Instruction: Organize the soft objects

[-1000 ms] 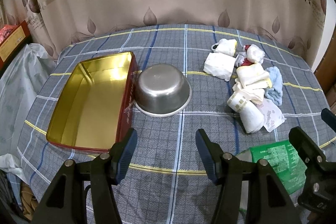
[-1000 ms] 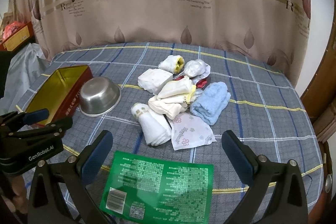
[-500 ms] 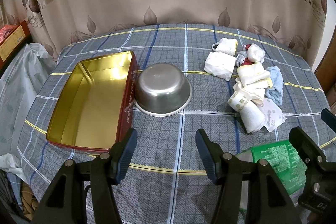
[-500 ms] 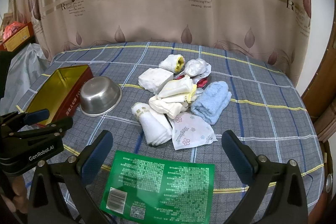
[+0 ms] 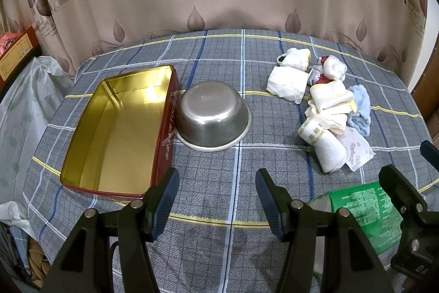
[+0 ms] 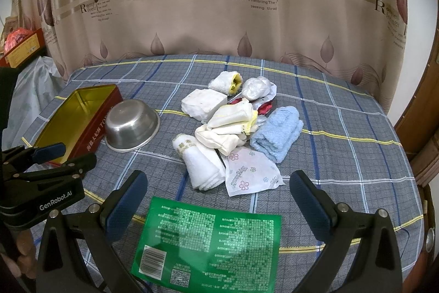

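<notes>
- Hovering both tools over the plaid tablecloth (image 5: 214,183), nothing grasped: we see the left gripper (image 5: 216,199) with jaws spread and bare, the right gripper (image 6: 216,205) spread wider, also bare.
- Soft pile (image 6: 236,128) sits right of table centre: rolled white towel (image 6: 203,164) nearest, blue towel (image 6: 277,136) on the pile's right side, cream folded cloths (image 6: 233,117) in the middle, floral tissue pack (image 6: 249,172) touching the roll.
- Key relation: from the right gripper the pile lies straight ahead, just past the green packet (image 6: 211,246) lying between its fingers. From the left gripper the same pile (image 5: 326,106) is off to the right and farther. So we judge the right hand nearer.
- Rolled white towel's long axis runs roughly away from the right gripper, tilted a bit left; jaws would close across it as oriented.
- Gold tin (image 5: 120,128) is open and empty at left, touching or just beside the upturned steel bowl (image 5: 212,114); left gripper nearer to it.
- Likely destination is the tin, our guess only.
</notes>
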